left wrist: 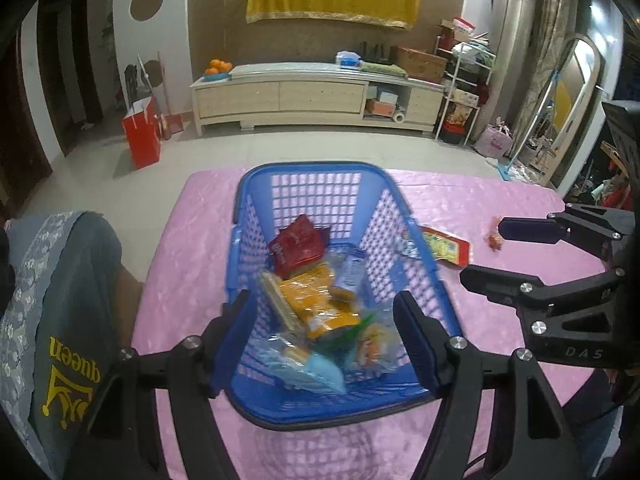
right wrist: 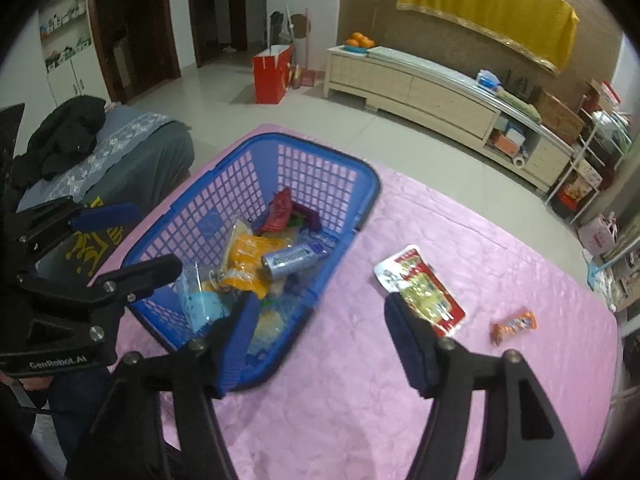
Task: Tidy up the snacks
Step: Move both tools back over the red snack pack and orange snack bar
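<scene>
over the basket point(left wrist: 312, 176) at frame centre, both grippers hang empty, jaws spread.
left gripper point(left wrist: 324, 340) sits above the piled snacks; right gripper point(right wrist: 320, 340) straddles the basket's near corner and bare table point(right wrist: 360, 420), likely heading for what remains. two snacks lie outside, right of the basket: one red-yellow packet point(right wrist: 424, 296) and one small orange bar point(right wrist: 516, 326), well apart from each other.
</scene>
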